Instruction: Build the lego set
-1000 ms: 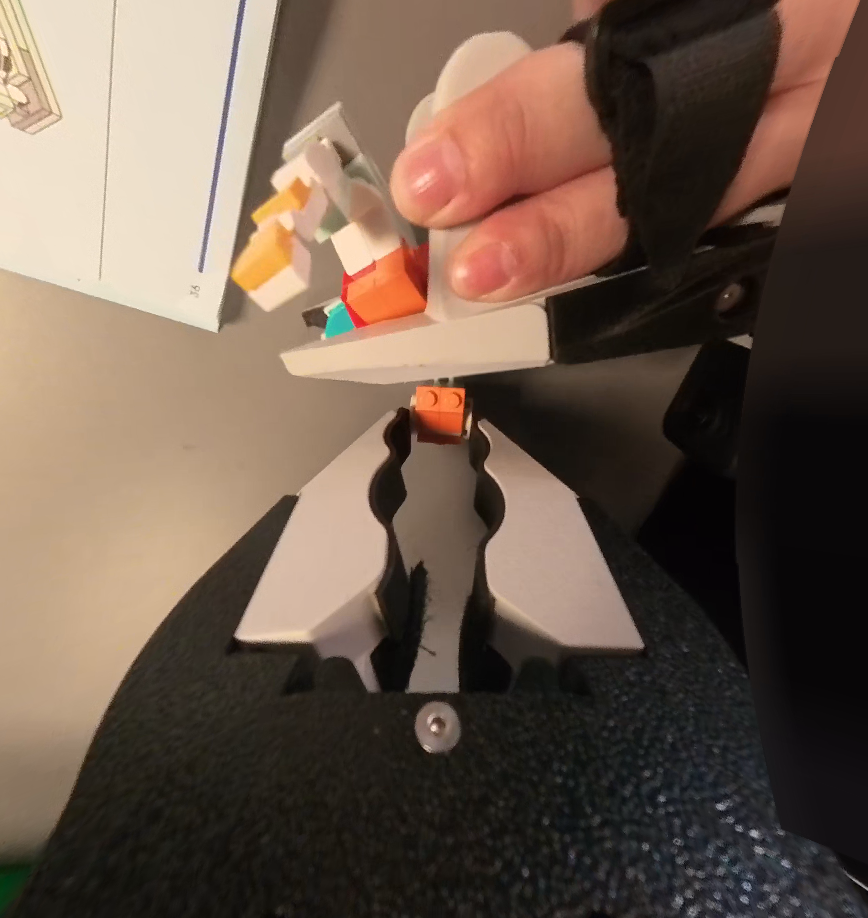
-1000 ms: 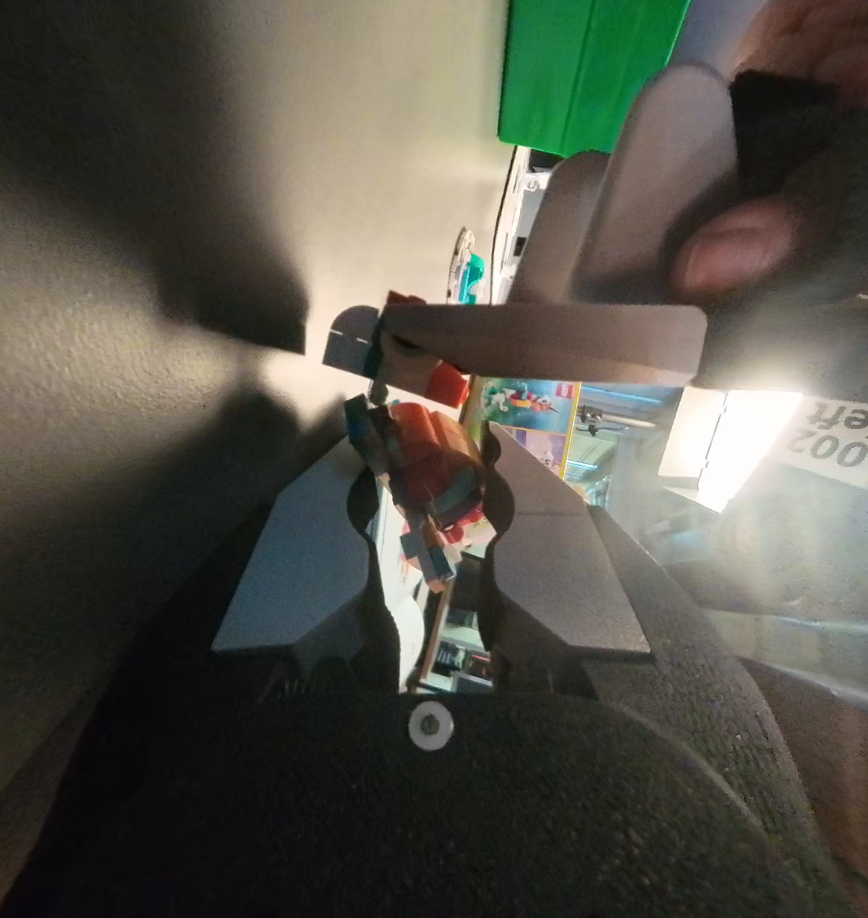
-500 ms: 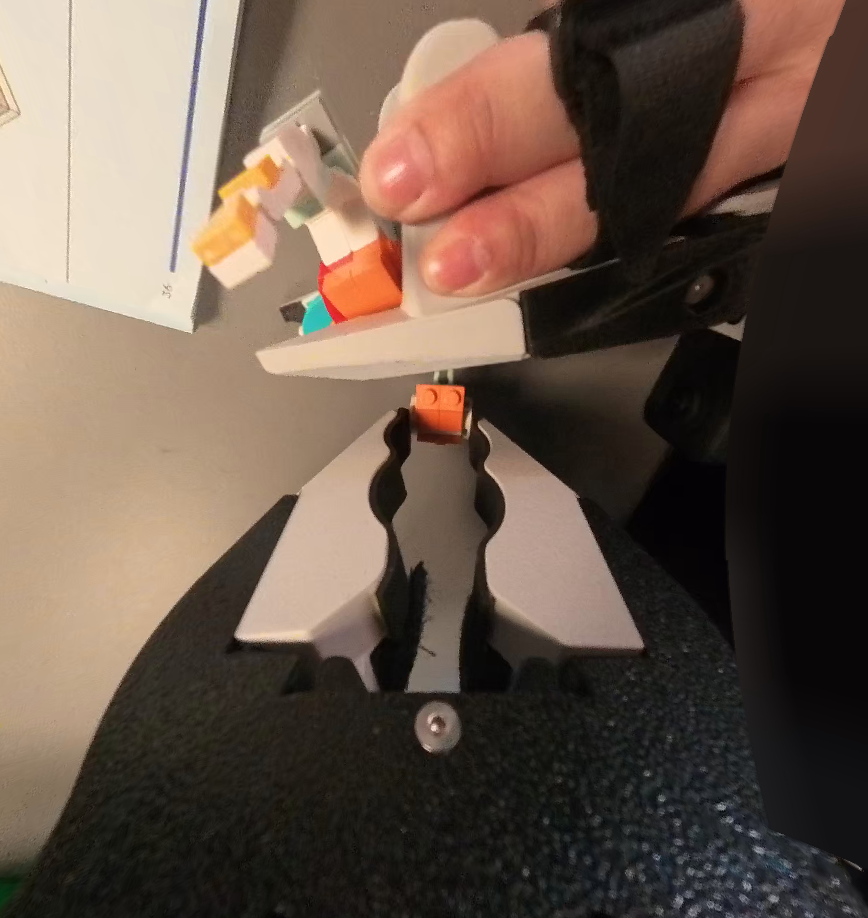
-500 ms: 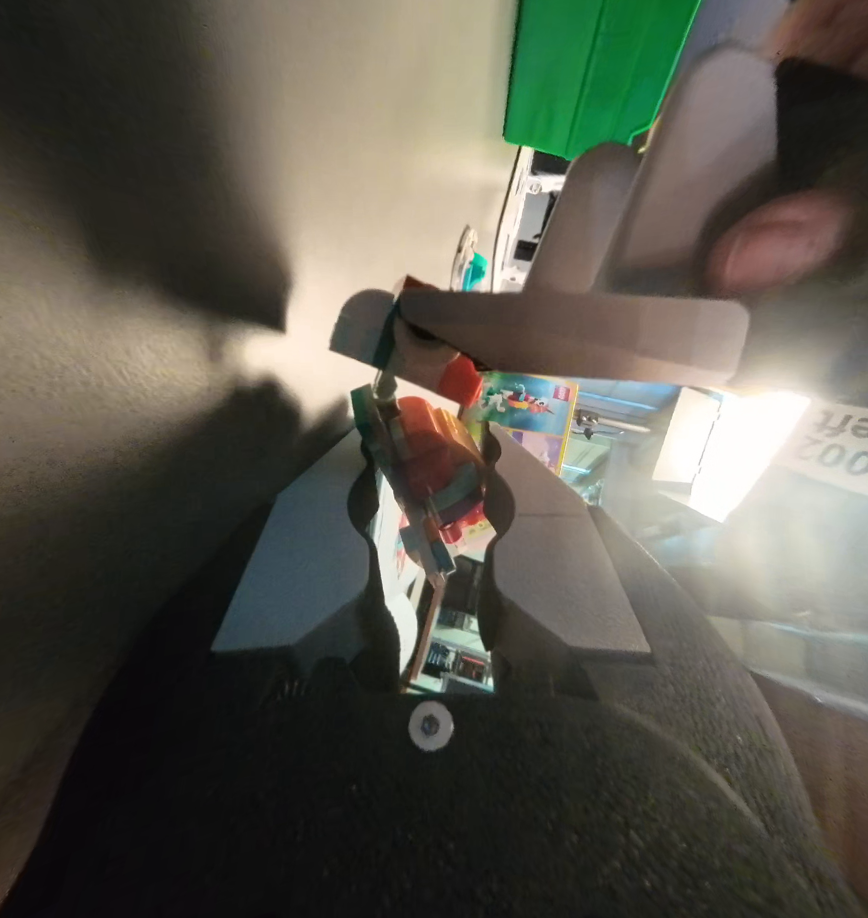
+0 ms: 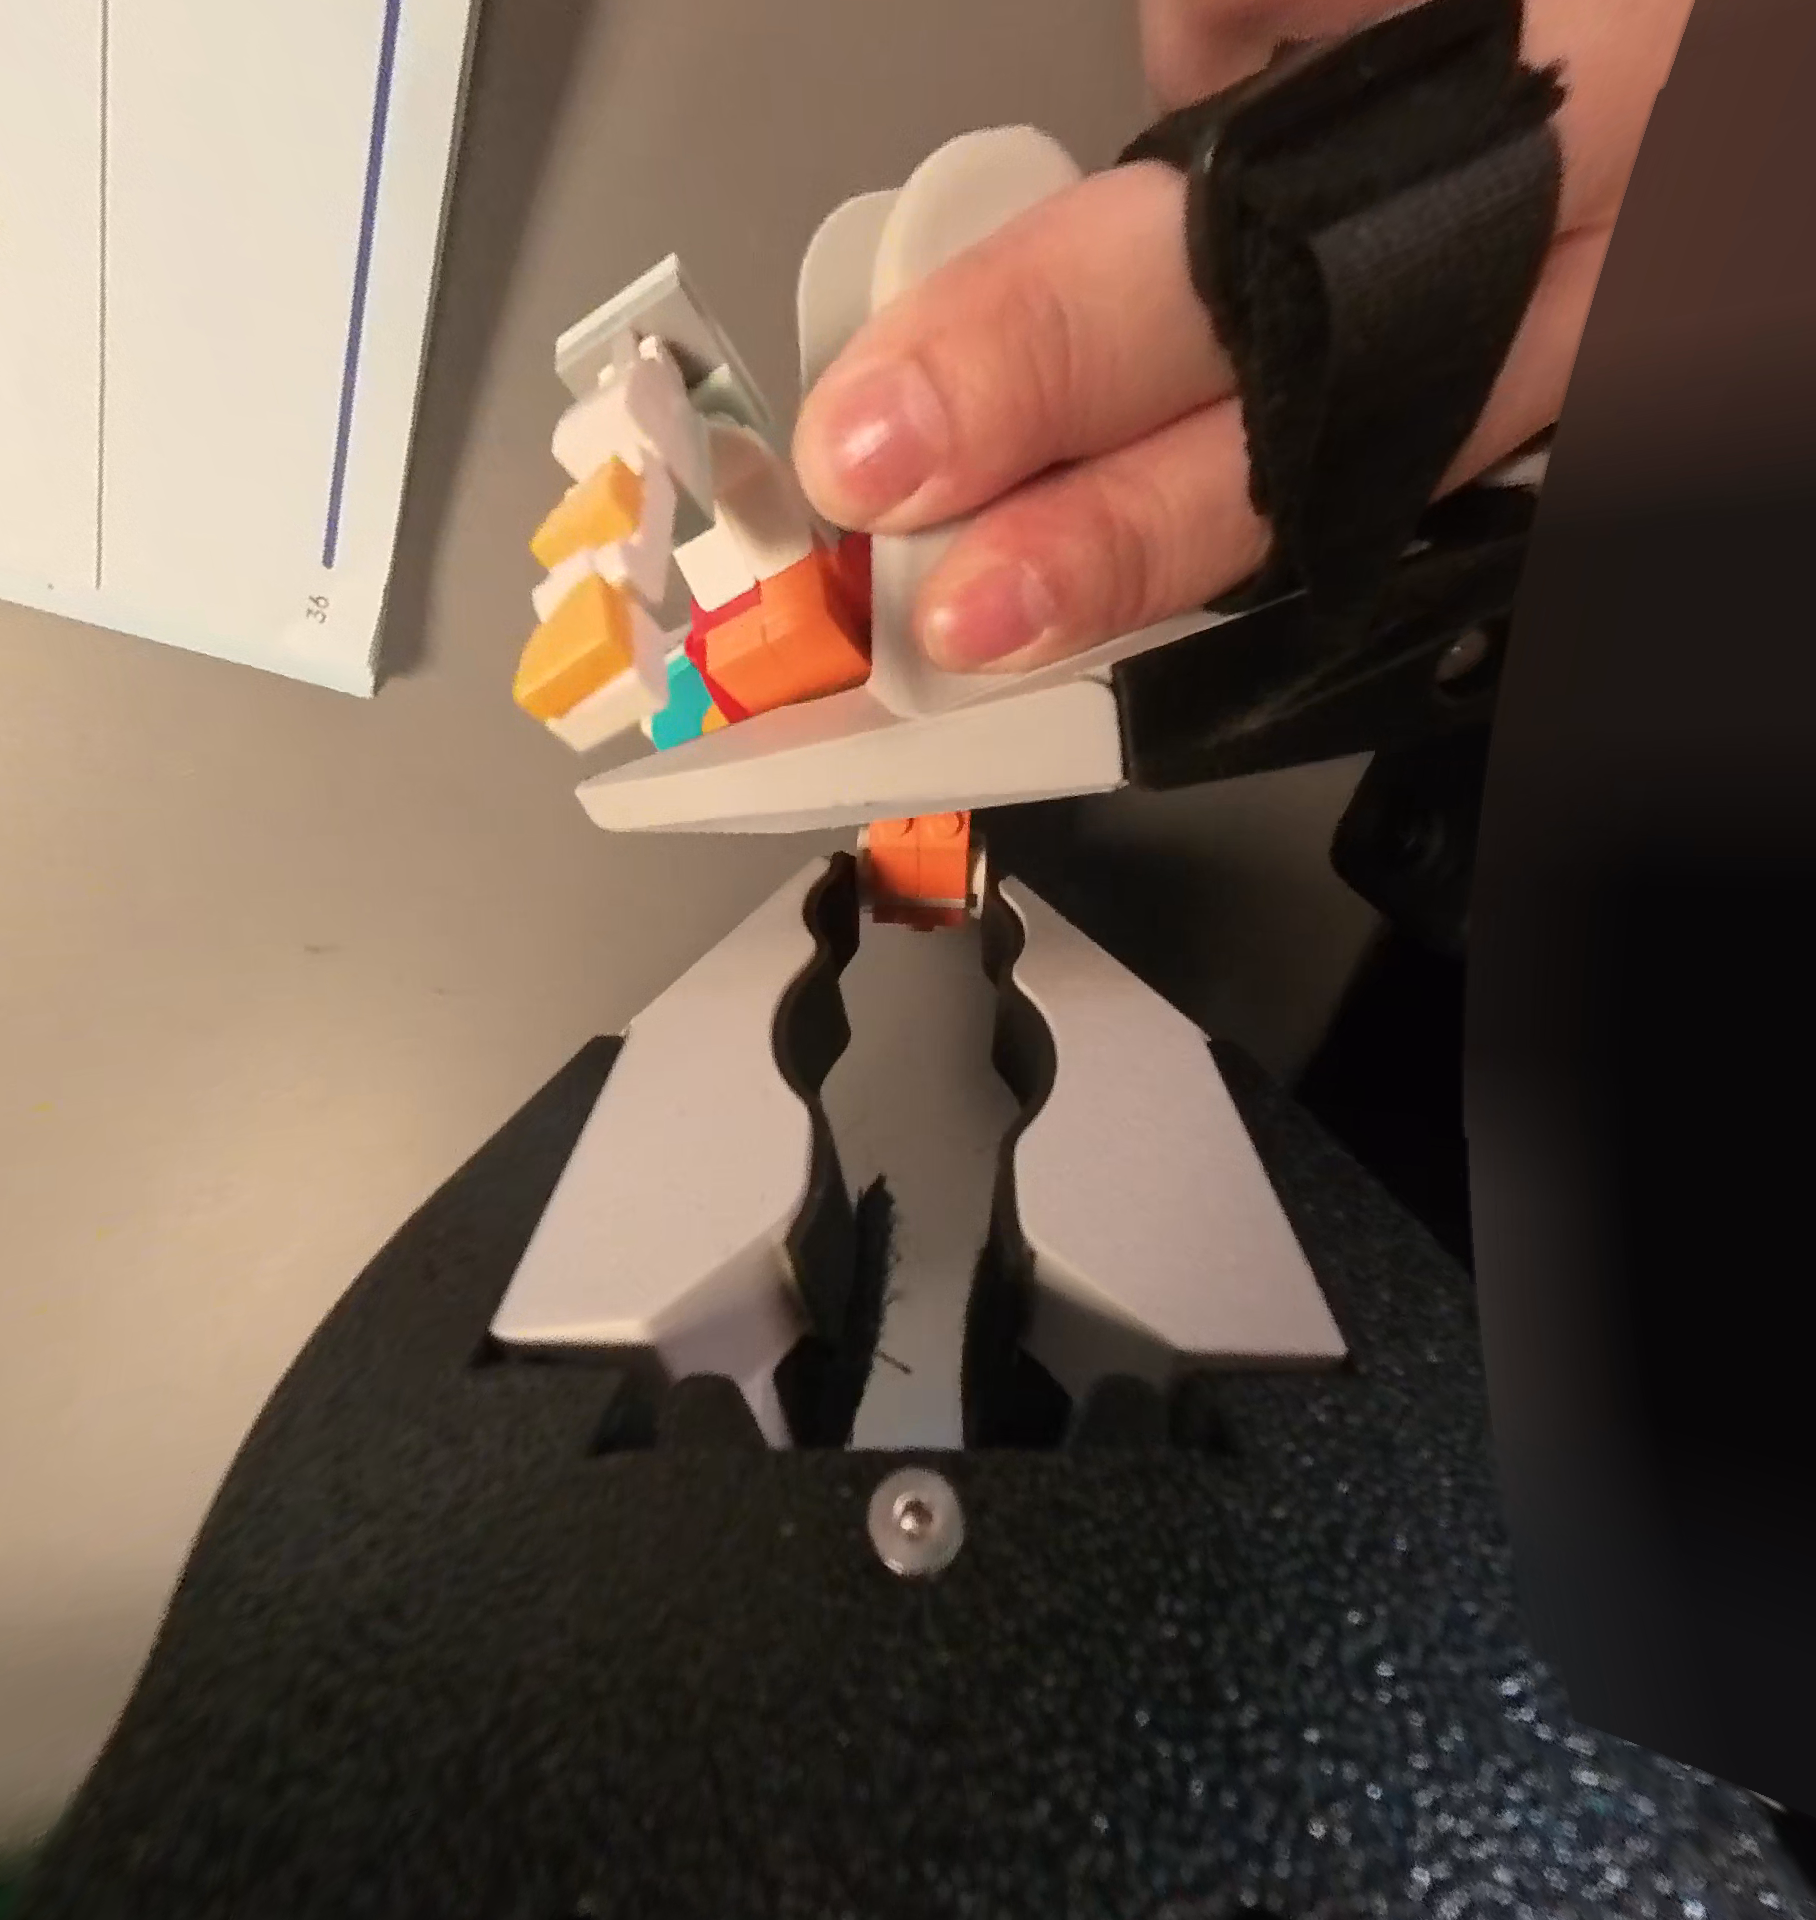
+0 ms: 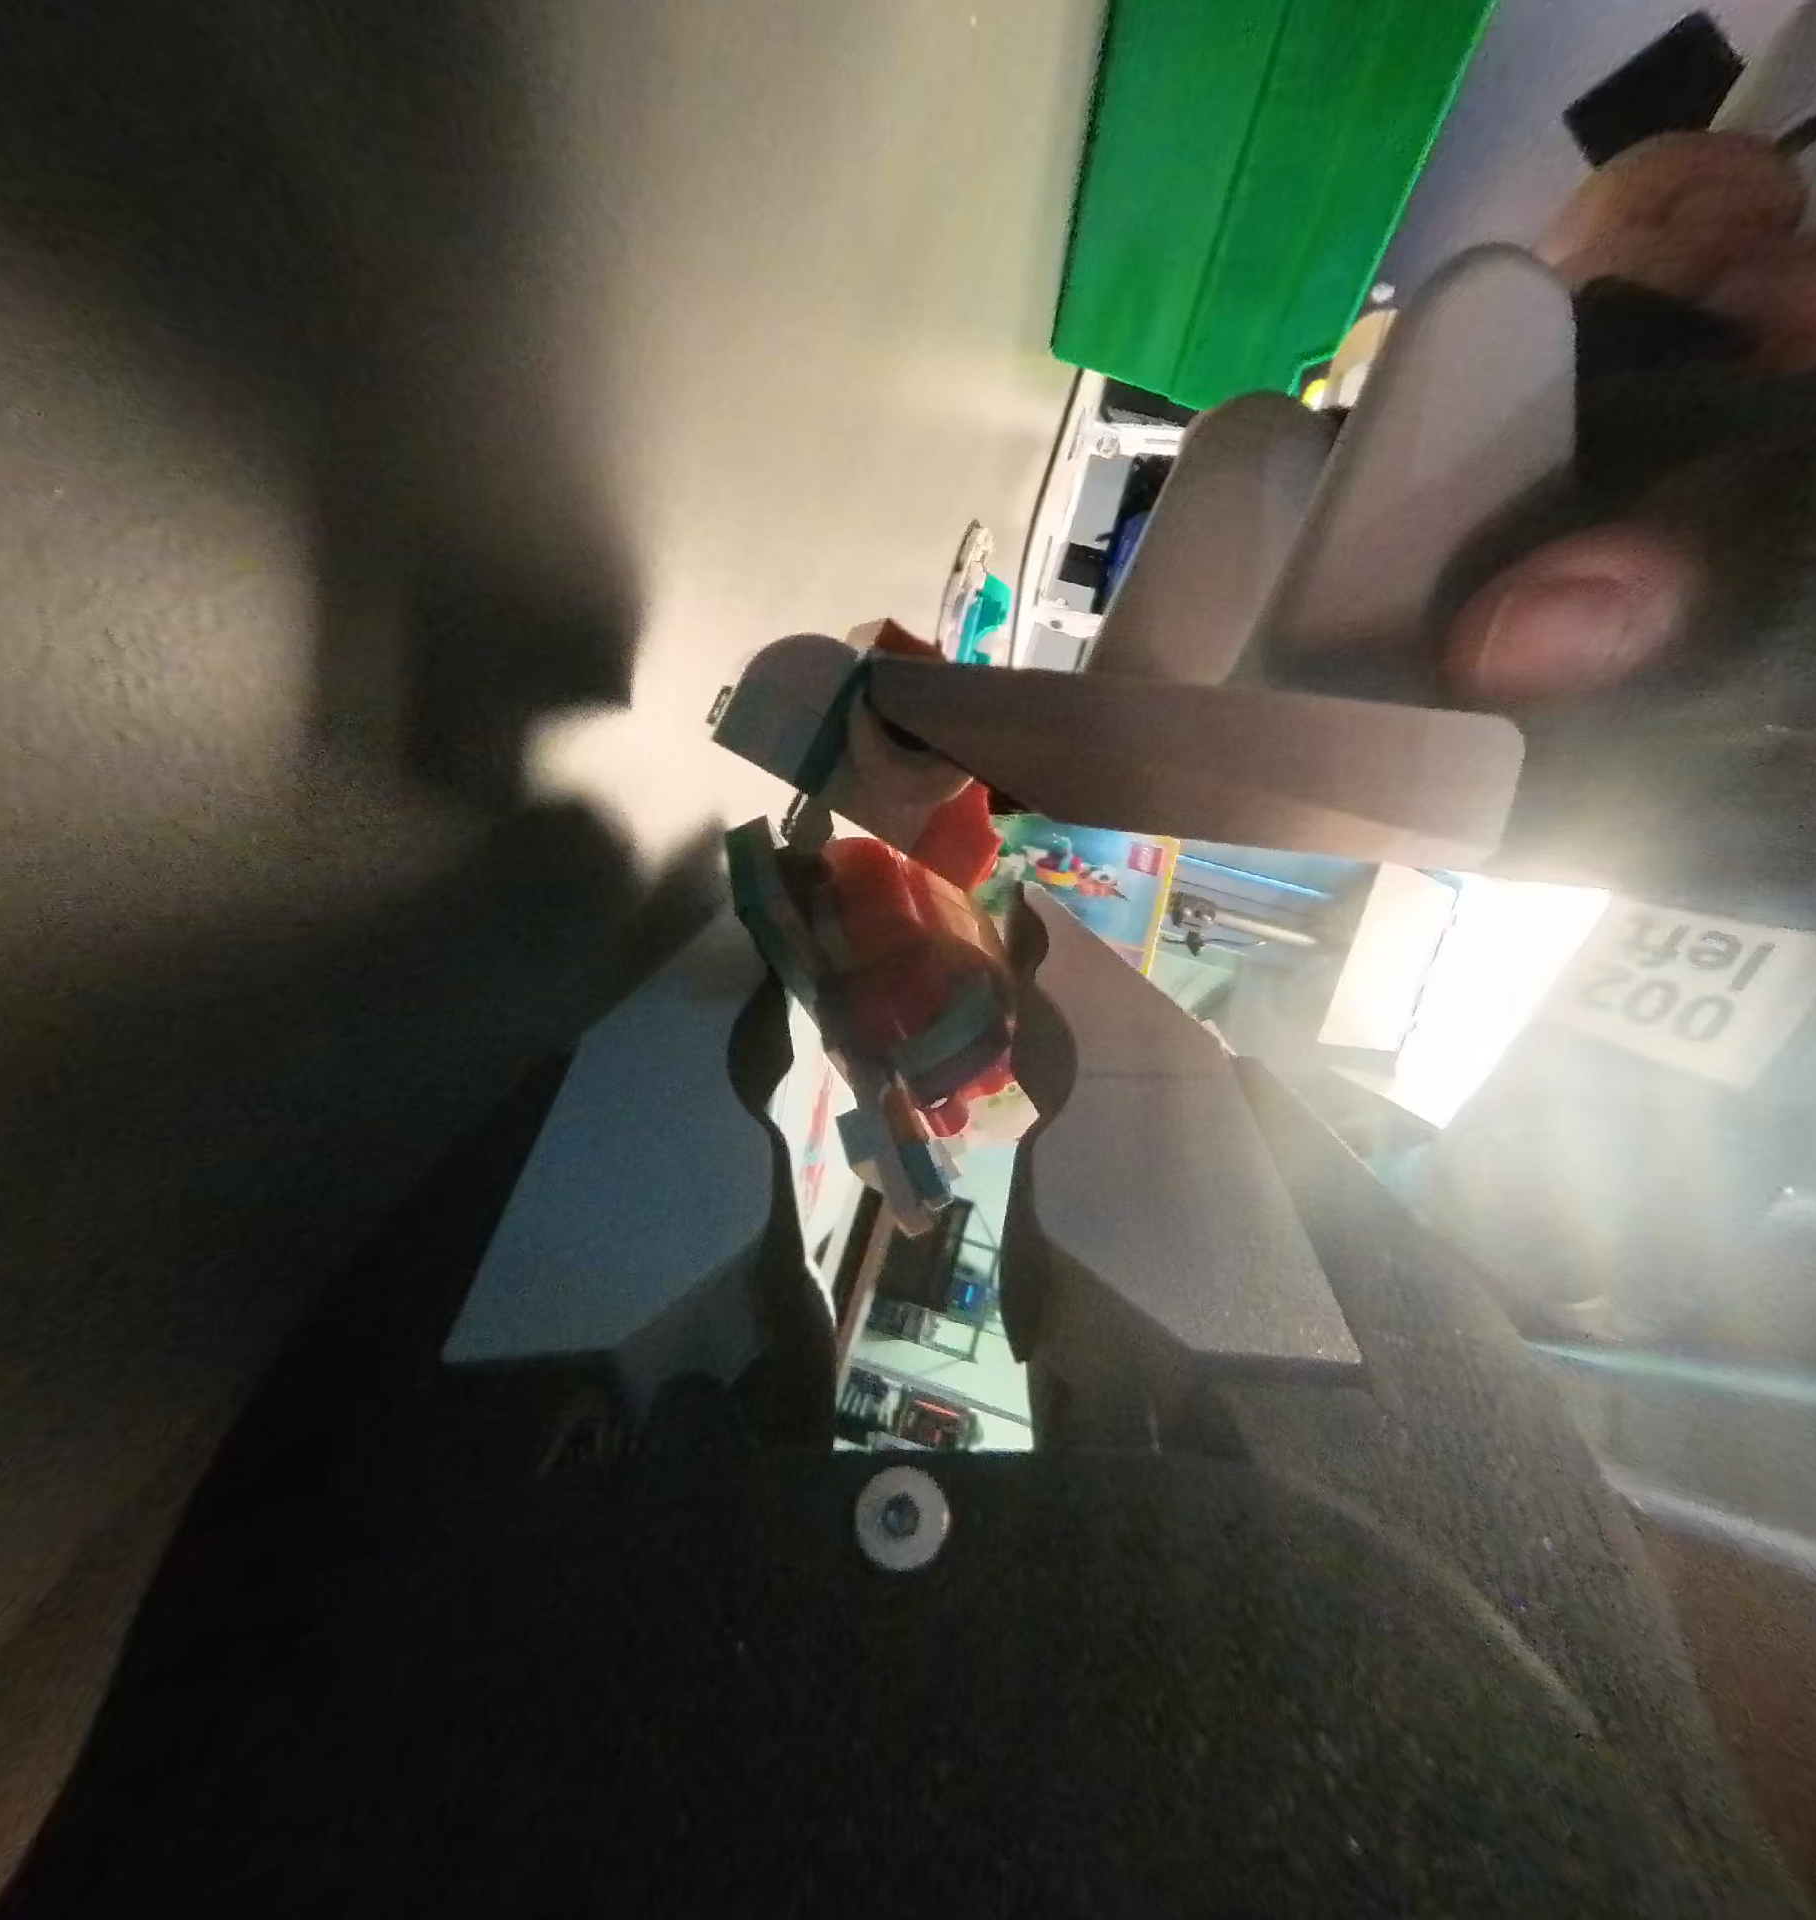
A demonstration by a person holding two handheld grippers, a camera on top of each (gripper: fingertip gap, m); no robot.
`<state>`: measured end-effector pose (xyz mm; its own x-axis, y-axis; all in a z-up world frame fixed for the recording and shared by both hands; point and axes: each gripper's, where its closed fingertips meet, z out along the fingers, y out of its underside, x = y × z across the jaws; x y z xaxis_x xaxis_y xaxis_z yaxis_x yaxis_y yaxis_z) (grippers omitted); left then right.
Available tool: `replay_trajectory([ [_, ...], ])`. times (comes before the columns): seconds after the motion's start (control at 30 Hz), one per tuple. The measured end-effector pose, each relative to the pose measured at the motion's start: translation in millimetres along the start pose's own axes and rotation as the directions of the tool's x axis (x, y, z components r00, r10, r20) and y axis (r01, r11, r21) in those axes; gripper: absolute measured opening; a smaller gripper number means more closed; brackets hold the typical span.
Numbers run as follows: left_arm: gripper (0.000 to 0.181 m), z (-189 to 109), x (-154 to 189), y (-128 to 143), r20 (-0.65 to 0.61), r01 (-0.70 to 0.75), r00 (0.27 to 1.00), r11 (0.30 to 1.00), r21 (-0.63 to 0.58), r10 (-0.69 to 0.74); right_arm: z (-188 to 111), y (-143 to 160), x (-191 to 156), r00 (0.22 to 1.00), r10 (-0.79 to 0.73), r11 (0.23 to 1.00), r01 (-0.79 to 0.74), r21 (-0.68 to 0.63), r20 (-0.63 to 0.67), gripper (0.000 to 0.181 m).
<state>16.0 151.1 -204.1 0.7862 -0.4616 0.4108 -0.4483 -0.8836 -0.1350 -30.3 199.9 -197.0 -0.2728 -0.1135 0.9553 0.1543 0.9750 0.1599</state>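
In the left wrist view my left gripper (image 5: pixel 919 878) is shut on a small orange brick piece (image 5: pixel 919 868) at its fingertips. The piece sits right under the right gripper's flat finger (image 5: pixel 883 774), which crosses from the right. That gripper holds a lego model (image 5: pixel 675 582) of white, yellow, orange, red and teal bricks, with a person's hand (image 5: pixel 997 447) on it. In the right wrist view my right gripper (image 6: pixel 888 925) is shut on the red model (image 6: pixel 904 987). The left gripper's finger (image 6: pixel 1195 769) crosses above it with its small piece (image 6: pixel 790 717) close to the model.
An open instruction booklet (image 5: pixel 208 312) lies on the grey table (image 5: pixel 208 1039) at the upper left. In the right wrist view a green sheet (image 6: pixel 1247 187), a lego box (image 6: pixel 1080 883), a teal part (image 6: pixel 987 608) and a bright light (image 6: pixel 1486 966) lie beyond.
The right gripper with the model drifted a little left, then back right and slightly down. Both grippers kept their hold, and the orange piece stays just under the right gripper's finger.
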Motion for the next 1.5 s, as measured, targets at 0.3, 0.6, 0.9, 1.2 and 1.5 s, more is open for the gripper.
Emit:
replay_trajectory([
  [0.3,0.021,-1.7,0.5,-7.0,-0.034,0.022,0.999,0.991,0.135,-0.018,-0.6,2.3,-1.4,0.999,0.04,0.999,-0.04,-0.001,0.011,0.038],
  [0.6,0.021,-7.7,-1.4,-16.5,-0.047,0.055,0.998,0.925,0.377,-0.04,1.4,8.0,-2.1,0.993,0.112,0.993,-0.111,-0.037,0.026,0.038],
  [0.9,0.021,-7.0,-4.9,-17.6,-0.066,0.159,0.987,0.849,0.504,-0.145,2.4,13.3,-2.5,0.995,0.101,0.992,-0.1,-0.072,0.016,0.037],
  [1.2,0.021,-10.0,-6.2,-18.0,-0.132,0.231,0.973,0.773,0.591,-0.19,1.1,17.1,-3.7,0.995,0.103,0.992,-0.102,-0.079,0.016,0.037],
  [1.5,0.021,-9.5,-8.9,-19.2,-0.138,0.248,0.969,0.757,0.605,-0.207,0.6,17.9,-4.5,0.993,0.12,0.989,-0.118,-0.092,0.02,0.036],
])
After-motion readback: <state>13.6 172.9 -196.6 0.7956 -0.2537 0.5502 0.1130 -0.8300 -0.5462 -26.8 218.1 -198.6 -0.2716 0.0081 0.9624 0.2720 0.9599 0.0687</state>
